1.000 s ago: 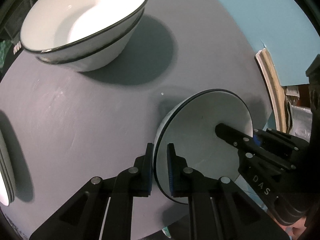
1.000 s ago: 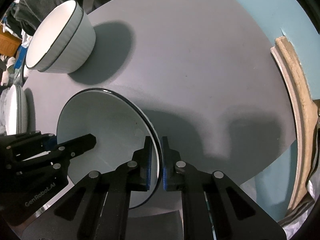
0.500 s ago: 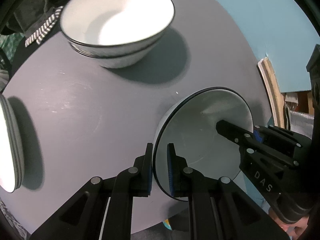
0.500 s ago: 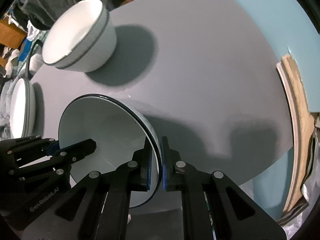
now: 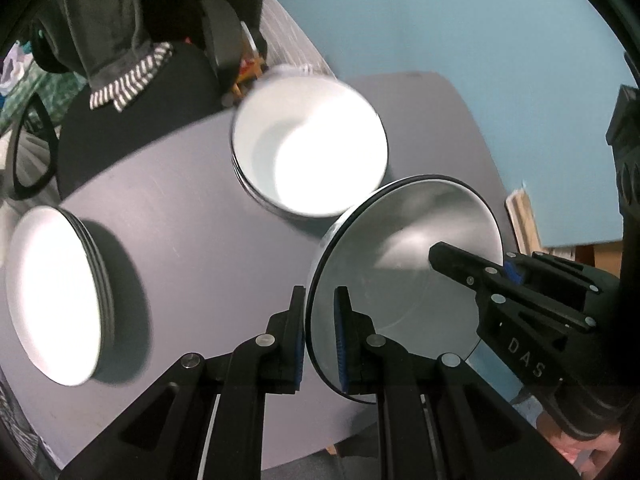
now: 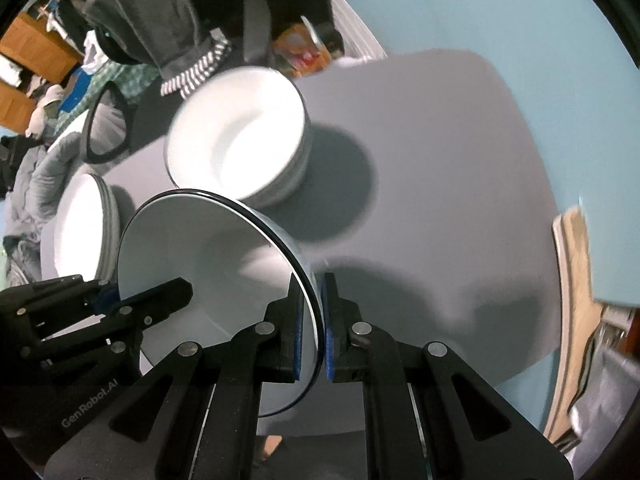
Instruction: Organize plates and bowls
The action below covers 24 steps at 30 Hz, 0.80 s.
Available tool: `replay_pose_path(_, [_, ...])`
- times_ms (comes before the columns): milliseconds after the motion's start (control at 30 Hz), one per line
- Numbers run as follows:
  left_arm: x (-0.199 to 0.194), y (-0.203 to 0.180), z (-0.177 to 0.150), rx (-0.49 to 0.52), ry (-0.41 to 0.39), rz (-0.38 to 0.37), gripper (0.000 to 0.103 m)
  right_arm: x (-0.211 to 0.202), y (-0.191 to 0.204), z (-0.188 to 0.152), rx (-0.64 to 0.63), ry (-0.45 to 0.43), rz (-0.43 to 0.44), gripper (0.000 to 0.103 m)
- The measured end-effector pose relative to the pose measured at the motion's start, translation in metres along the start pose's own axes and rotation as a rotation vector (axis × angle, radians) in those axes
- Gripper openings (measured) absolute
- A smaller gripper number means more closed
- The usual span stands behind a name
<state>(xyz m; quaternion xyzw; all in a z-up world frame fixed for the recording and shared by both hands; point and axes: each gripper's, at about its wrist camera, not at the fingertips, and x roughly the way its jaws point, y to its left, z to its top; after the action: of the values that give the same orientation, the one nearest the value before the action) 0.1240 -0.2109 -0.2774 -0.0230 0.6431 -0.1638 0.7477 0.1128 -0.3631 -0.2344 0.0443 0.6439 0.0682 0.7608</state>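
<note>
Blue pads of left gripper (image 5: pixel 320 334) clamped on the near rim of a white bowl (image 5: pixel 404 272); right gripper (image 6: pixel 311 328) pinched on the opposite rim. Bowl is held tilted above the grey table (image 5: pixel 200 240), clear of it. Stacked bowls (image 5: pixel 310 156) just behind, stack of plates (image 5: pixel 52 300) at left.

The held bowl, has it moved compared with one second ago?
Yes. The held bowl, gripped by the left gripper and the right gripper, has risen from the grey table and now sits closer to the stacked bowls.
</note>
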Motion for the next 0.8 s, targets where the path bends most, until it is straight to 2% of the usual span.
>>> replay_pose_path(67, [-0.006, 0.003, 0.009, -0.004, -0.018, 0.010, 0.012, 0.005, 0.003, 0.001, -0.010, -0.008, 0.007, 0.008])
replay_pose_path(400, [-0.018, 0.017, 0.054, -0.029, -0.068, 0.040, 0.012, 0.003, 0.021, 0.055, -0.078, -0.034, 0.012, 0.008])
replay_pose_path(633, [-0.001, 0.024, 0.078, -0.052, -0.055, 0.071, 0.012, 0.019, 0.021, 0.086, -0.089, 0.003, 0.028, 0.009])
replay_pose_path(800, [0.009, 0.029, 0.087, -0.069, -0.033, 0.091, 0.012, 0.032, 0.022, 0.096, -0.101, 0.040, 0.031, 0.009])
